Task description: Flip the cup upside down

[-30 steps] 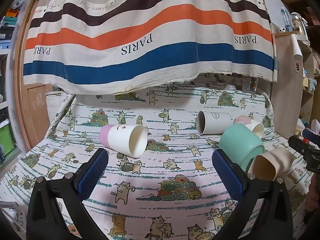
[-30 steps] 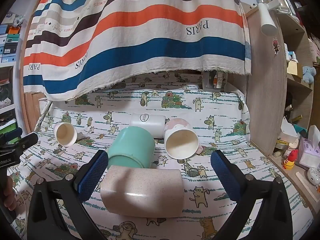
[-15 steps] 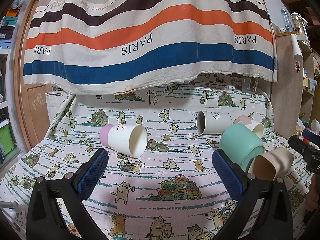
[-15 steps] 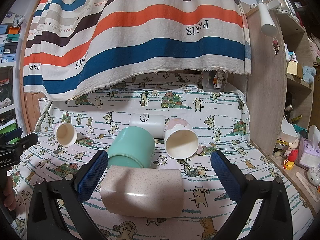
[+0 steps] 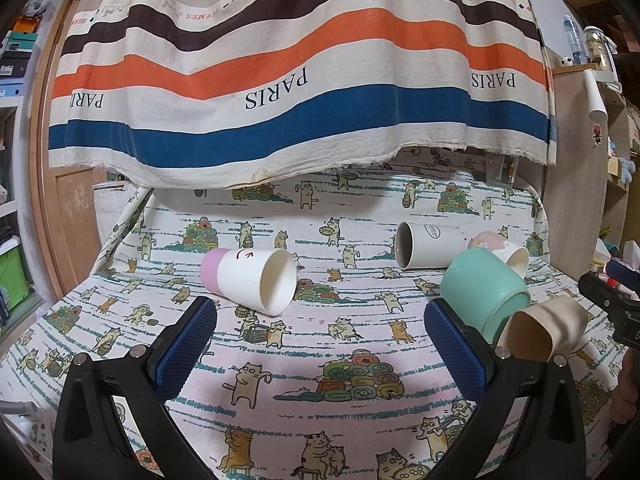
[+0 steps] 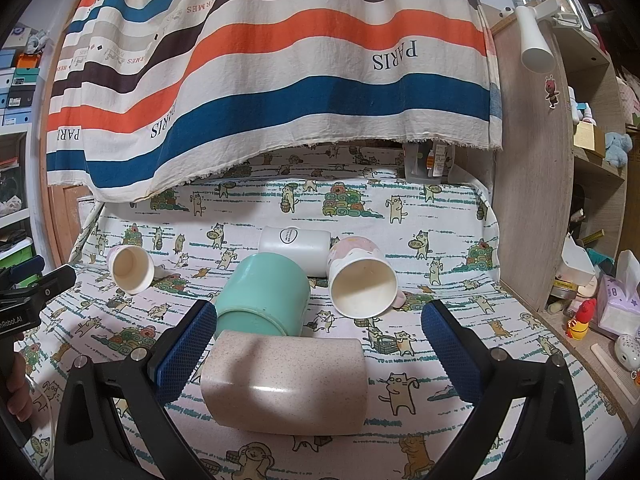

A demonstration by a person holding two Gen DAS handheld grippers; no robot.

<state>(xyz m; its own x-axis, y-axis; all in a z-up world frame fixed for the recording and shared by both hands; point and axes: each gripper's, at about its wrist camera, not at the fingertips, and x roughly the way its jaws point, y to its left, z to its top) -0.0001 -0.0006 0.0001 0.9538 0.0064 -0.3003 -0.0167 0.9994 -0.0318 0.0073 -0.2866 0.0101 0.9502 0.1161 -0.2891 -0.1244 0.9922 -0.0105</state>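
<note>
Several cups lie on their sides on the cat-print cloth. A white cup with a pink base (image 5: 250, 280) lies just beyond my open, empty left gripper (image 5: 320, 344); it also shows in the right wrist view (image 6: 132, 269). A speckled beige cup (image 6: 284, 386) lies between the fingers of my open right gripper (image 6: 320, 352), untouched. Behind it lie a teal cup (image 6: 262, 294), a white mug (image 6: 296, 248) and a pink-and-cream cup (image 6: 362, 282). The left wrist view shows the teal cup (image 5: 482, 292) and beige cup (image 5: 544, 332) at right.
A striped "PARIS" cloth (image 5: 296, 80) hangs over the back of the surface. A wooden cabinet side (image 6: 532, 208) bounds the right edge, with cluttered shelves (image 6: 600, 300) beyond. A wooden panel (image 5: 68, 216) stands at left. Each gripper shows at the edge of the other's view.
</note>
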